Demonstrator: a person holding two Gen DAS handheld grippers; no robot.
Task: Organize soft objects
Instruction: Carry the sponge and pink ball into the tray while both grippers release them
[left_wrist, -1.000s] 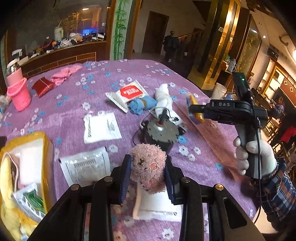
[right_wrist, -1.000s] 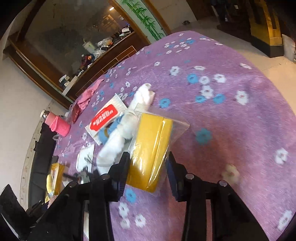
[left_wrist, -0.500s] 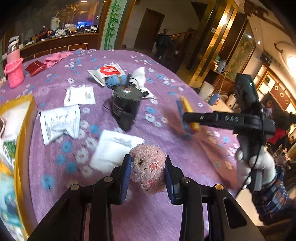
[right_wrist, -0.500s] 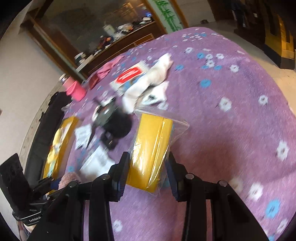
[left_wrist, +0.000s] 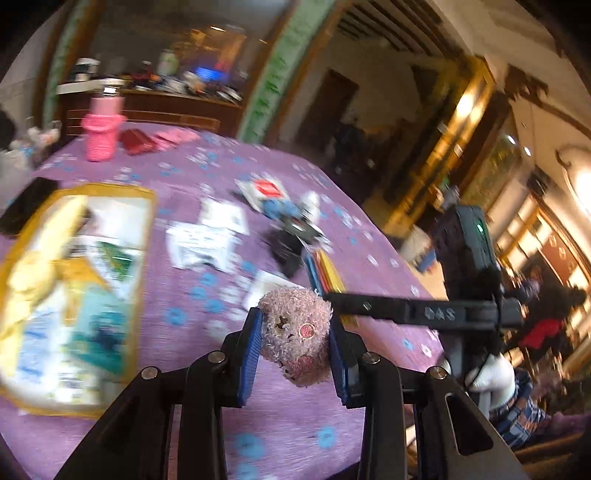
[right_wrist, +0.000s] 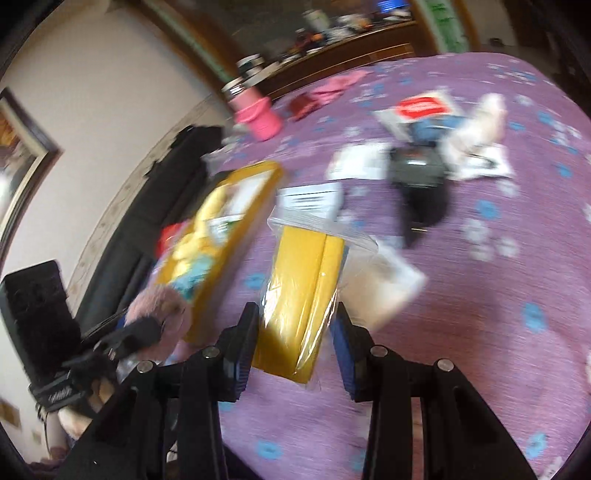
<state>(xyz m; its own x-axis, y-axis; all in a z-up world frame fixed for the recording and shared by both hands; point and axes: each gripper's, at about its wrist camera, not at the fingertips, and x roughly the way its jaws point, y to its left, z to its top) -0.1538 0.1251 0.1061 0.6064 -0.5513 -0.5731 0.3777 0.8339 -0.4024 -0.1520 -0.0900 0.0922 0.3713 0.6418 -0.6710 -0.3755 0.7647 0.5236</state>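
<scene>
blur: we cannot read the white packets (left_wrist: 207, 236) | cut off: yellow tray (left_wrist: 22, 369) at left edge | hidden: plush toy (right_wrist: 155, 310) behind left gripper (right_wrist: 125, 339)

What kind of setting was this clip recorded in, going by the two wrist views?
Probably a restaurant or hotel dining hall: a big round table under a purple flowered cloth, a long wooden counter cluttered with bottles behind it, and gilt-framed lit display cases along one side.
</scene>
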